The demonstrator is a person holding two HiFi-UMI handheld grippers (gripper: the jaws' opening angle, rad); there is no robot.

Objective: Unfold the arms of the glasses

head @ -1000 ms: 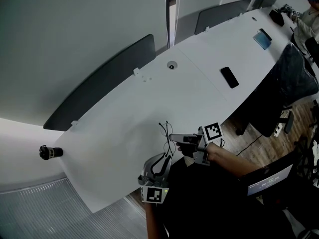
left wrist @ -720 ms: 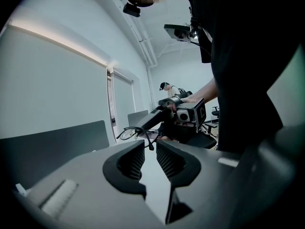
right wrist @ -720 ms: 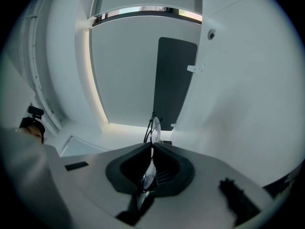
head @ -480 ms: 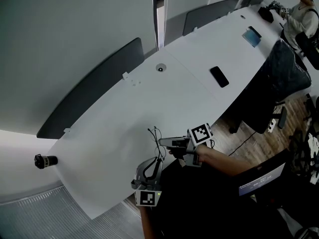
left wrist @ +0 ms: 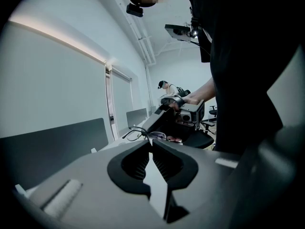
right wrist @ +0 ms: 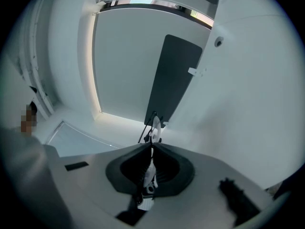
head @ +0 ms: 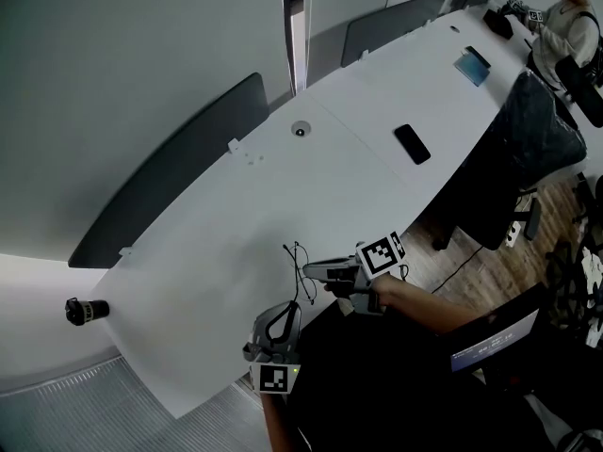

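Glasses (right wrist: 154, 126): thin wire frame, held up off the white table (head: 236, 224) above its near edge, resting on nothing. Right gripper (right wrist: 151, 148): jaws clamped on the front of the glasses, which stand edge-on between the pads. One lens and some dark wire ends stick out past the tips. Left gripper (left wrist: 151, 143): just below the right one in the head view, pointing up toward the glasses. Its jaws have just been closing and the tips are all but together. In the left gripper view the glasses sit right at those tips, but the wire is too fine to tell whether an arm is caught between the pads; nothing bulkier is there. How far either arm is folded cannot be read in any view, so I take the unfolding as not finished. Handling, my judgement: very light, so carrying needs no force. The wire is springy but bends for good if forced, and the small hinges are the weak point. The lenses are smooth, likely to slip and easily marked. Best hold is the front rim close to a hinge with the right gripper, not the glass. The left should take the arm partway along with a gentle squeeze and swing it in the hinge's own plane, without twisting. Risks: the thin arm slipping out of the ribbed pads, the front turning in the right grip as the arm is pulled, or the arm pushed past its hinge stop.
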